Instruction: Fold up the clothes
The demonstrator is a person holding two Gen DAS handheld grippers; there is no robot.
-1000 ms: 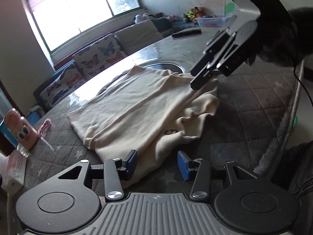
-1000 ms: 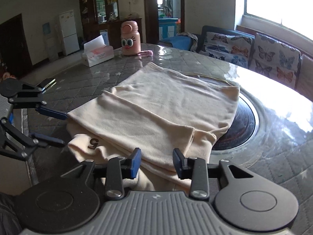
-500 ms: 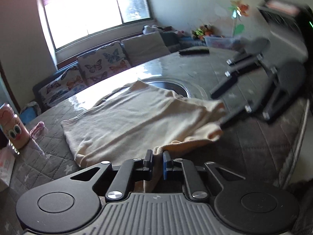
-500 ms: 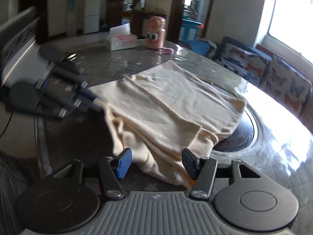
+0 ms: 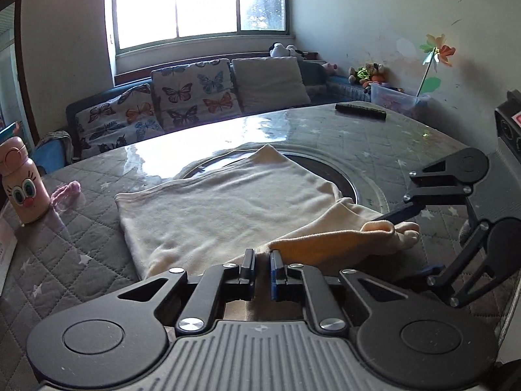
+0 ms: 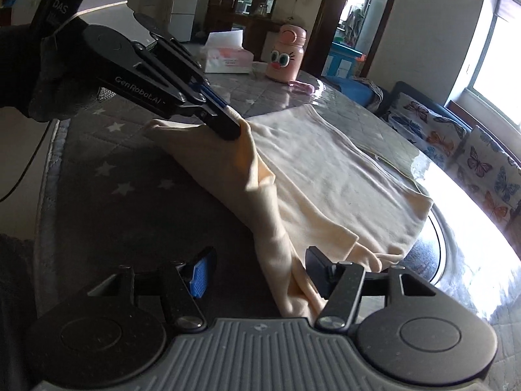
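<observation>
We are gathering the near edge of the cream shirt (image 5: 228,208) lying on the counter (image 5: 407,150). Our left gripper (image 5: 262,265) is pinching a lifted fold, its jaws clamped on the cloth. Our right gripper (image 6: 257,268) is straddling the bunched sleeve end with jaws apart, not pressing. Next, we judge, the right jaws need to close before both carry the edge across.

Shirt (image 5: 221,208): soft matt cream knit cloth, creased where the left claw (image 5: 262,268) pinches it. Counter (image 5: 81,260): grey quilted fabric under a glossy clear cover. Beyond the shirt, a glossy dark inset disc (image 5: 332,176). Claws: matt black plastic, blue ribbed pads (image 6: 199,273), bright metal screws.
</observation>
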